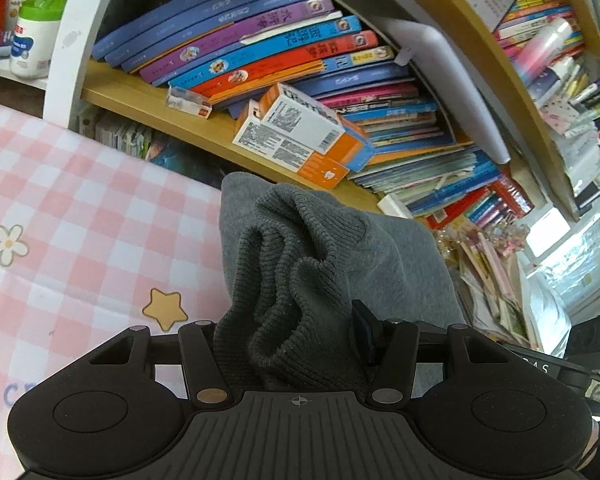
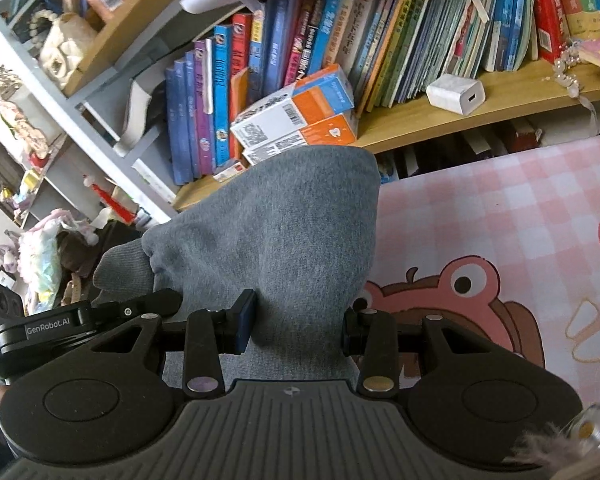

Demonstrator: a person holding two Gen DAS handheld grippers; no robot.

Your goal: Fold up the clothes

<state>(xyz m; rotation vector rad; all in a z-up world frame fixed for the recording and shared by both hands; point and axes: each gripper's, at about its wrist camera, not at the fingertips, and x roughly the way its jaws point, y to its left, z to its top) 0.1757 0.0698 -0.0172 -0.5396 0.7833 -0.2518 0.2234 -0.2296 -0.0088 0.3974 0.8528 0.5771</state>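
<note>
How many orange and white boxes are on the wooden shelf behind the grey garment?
2: both orange and white boxes lie stacked on the wooden shelf, leaning against the books. Others may be hidden.

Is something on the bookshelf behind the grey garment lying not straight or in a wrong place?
Yes. The orange and white box lies tipped against the upright books, and the white charger sits loose on the shelf board in front of them.

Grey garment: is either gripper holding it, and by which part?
Both. The left gripper grips the grey garment at its bunched ribbed cuff; the right gripper pinches its plain fleece part.
</note>
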